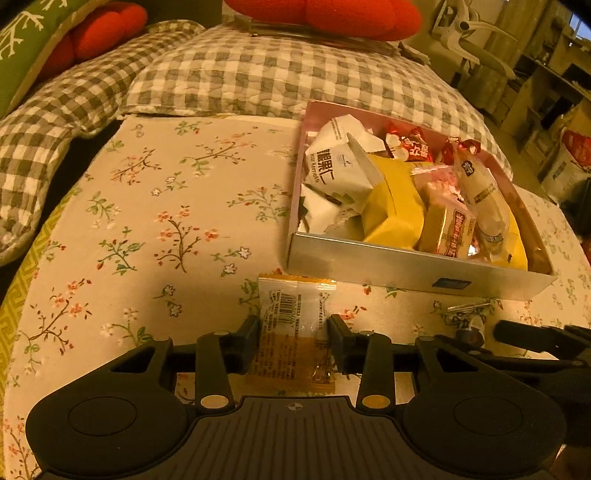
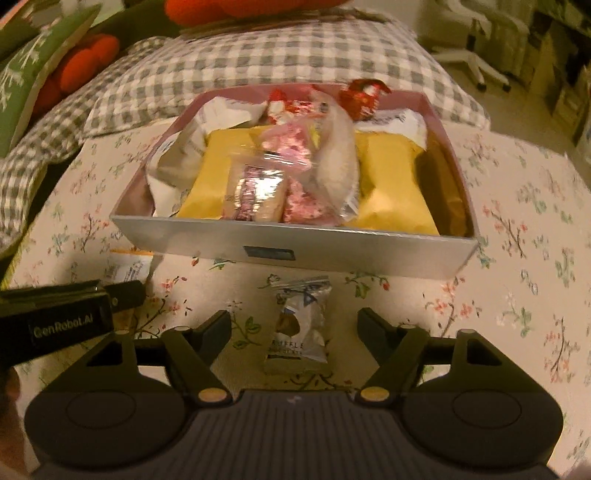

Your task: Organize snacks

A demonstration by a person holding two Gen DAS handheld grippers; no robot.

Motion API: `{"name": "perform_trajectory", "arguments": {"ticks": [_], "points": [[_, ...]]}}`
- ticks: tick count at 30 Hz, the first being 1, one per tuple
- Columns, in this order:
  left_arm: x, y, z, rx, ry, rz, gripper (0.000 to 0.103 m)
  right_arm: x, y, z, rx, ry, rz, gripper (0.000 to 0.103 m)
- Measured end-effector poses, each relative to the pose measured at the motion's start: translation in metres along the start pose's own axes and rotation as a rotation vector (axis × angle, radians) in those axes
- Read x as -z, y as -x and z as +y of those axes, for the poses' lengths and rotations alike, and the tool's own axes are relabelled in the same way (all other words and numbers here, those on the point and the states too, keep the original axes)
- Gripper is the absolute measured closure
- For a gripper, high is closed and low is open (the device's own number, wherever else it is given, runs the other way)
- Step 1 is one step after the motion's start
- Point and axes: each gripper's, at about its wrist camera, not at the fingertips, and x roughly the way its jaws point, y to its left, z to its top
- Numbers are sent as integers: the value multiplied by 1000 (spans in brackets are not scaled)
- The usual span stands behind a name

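Observation:
My left gripper point(image 1: 294, 326) is shut on an orange and clear snack packet point(image 1: 291, 306) with a barcode, which lies on the floral cloth just in front of the box. The silver box point(image 1: 406, 269) with a pink inside holds several snacks: white, yellow, pink and red packets. In the right wrist view my right gripper point(image 2: 293, 319) stands open around a small silver truffle packet point(image 2: 301, 325) that lies on the cloth; neither pad touches it. The box's front wall point(image 2: 295, 251) is right behind it. The left gripper's body point(image 2: 70, 314) shows at that view's left edge.
A floral cloth point(image 1: 166, 221) covers the surface. Behind it lies a grey checked quilt point(image 1: 258, 74) with red cushions point(image 1: 325, 14) and a green cushion point(image 1: 22, 44). A white office chair point(image 1: 469, 33) and shelves stand at the far right.

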Motion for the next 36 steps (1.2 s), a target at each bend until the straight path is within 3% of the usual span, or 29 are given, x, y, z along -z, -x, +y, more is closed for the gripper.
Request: {"name": "perform_trajectory", "arguments": {"ticks": [3, 4, 5, 14, 28, 36], "points": [[0, 1, -2, 2, -4, -4, 66, 0, 2, 3, 1, 19, -10, 57], [0, 2, -2, 1, -5, -7, 66, 0, 1, 3, -16, 15, 1, 73], [-1, 2, -1, 0, -5, -9, 66, 0, -1, 2, -40, -1, 21, 80], [-2, 8, 3, 16, 17, -20, 66, -1, 7, -2, -88, -73, 30, 87], [-5, 24, 2, 74, 31, -49, 65, 0, 29, -14, -207, -202, 43, 88], [-8, 35, 0, 101, 43, -77, 66, 0, 53, -23, -251, -246, -4, 88]]}}
